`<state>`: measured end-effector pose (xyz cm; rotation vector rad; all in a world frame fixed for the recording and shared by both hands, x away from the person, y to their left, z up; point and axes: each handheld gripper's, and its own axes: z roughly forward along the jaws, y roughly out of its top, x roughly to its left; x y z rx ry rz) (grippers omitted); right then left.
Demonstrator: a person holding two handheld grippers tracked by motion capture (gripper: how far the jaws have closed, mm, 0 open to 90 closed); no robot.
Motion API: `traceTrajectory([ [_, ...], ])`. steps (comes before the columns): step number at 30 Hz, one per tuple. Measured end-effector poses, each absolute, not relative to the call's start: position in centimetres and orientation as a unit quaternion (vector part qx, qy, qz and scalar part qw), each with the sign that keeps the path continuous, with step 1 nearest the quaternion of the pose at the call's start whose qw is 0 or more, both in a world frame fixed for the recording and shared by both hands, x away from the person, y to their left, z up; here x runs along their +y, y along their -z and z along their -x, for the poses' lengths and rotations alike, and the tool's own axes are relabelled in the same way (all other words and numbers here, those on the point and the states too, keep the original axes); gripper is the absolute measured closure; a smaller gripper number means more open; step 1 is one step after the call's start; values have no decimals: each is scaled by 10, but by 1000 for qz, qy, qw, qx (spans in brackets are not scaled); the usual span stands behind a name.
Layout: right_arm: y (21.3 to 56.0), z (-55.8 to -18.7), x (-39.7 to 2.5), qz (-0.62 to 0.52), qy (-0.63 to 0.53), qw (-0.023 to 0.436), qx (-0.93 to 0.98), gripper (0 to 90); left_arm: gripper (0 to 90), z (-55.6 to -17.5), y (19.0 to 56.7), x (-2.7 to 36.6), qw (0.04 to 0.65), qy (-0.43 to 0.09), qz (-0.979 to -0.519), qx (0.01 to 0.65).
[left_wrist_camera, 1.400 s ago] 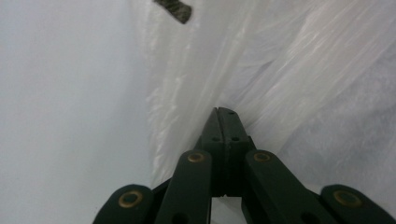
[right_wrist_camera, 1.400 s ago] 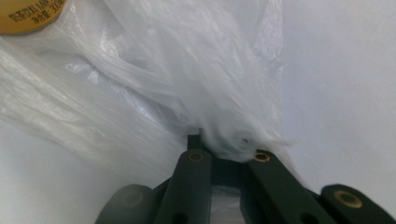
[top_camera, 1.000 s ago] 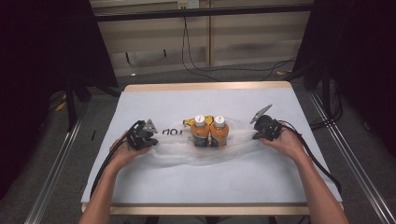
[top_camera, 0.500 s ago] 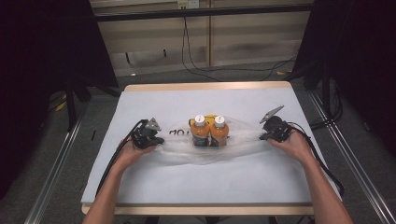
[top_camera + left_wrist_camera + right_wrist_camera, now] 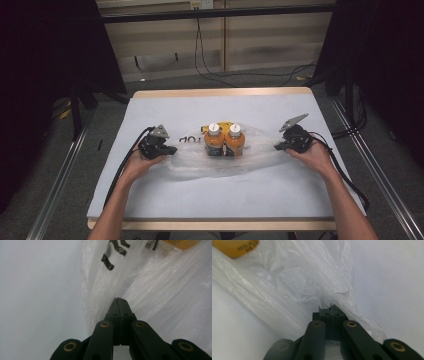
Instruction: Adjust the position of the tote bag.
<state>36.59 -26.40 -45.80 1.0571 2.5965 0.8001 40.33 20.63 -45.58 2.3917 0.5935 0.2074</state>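
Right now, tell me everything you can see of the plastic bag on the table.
The plastic bag is thin, clear, crinkled film with black print near its left end. It lies spread flat across the middle of the white table, with two orange, white-capped bottles standing at its middle. The left gripper pinches its left end and the right gripper its right end, both with jaws closed on the film.

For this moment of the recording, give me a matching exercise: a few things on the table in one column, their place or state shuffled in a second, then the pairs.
Things:
1. left tool
2. right tool
3. two orange bottles
4. clear plastic bag

Place or state:
A. standing side by side, white caps up, at the middle of the bag
B. shut on the bag's right end
C. spread flat across the white table, with black print near its left end
D. shut on the bag's left end

Pairs: 1-D, 2-B, 3-A, 4-C
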Motion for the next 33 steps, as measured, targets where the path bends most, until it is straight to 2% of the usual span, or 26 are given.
traceTrajectory([
  [8,436,-359,-267,-347,-346,113,865,900,900,-397,441,202,392,-69,-889,226],
  [18,418,-352,-266,-331,-388,117,852,900,900,-390,428,195,422,-67,-879,211],
  [22,417,-352,-264,-330,-399,117,848,865,900,-389,427,194,421,-68,-880,210],
  [23,417,-352,-263,-328,-403,117,846,817,900,-389,426,194,424,-67,-879,208],
  [26,417,-352,-262,-328,-405,118,845,817,881,-388,425,194,435,-65,-872,213],
  [31,413,-352,-260,-327,-433,118,832,742,856,-380,421,187,449,-64,-865,215],
  [33,412,-352,-259,-323,-437,120,831,739,848,-377,420,183,448,-67,-866,213],
])
